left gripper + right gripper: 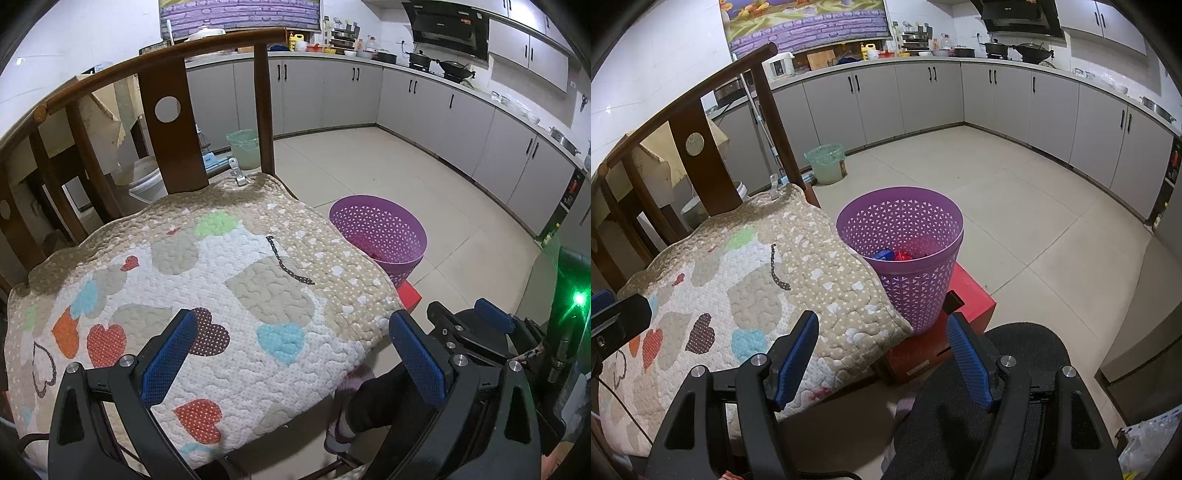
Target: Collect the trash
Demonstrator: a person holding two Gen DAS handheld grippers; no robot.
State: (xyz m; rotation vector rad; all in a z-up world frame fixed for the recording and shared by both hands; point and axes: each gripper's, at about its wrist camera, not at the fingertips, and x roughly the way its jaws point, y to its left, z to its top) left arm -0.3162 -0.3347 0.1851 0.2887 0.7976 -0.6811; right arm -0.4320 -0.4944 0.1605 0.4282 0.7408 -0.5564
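Judging by the bare quilted cushion (207, 280) on the chair, collecting looks nearly done: blue and red trash (894, 255) lies inside the purple basket (916, 236) on the red box (971, 295) just off the cushion's right edge. Left hand-held gripper (291, 343) and right hand-held gripper (882, 350) both hang released, holding nothing

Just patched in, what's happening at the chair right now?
A person holds both grippers over a wooden chair covered by a quilted heart-print cushion. The left gripper and right gripper are both open and empty. A purple perforated plastic basket stands on a red box beside the chair, with blue and red scraps already inside. Nothing loose shows on the cushion.
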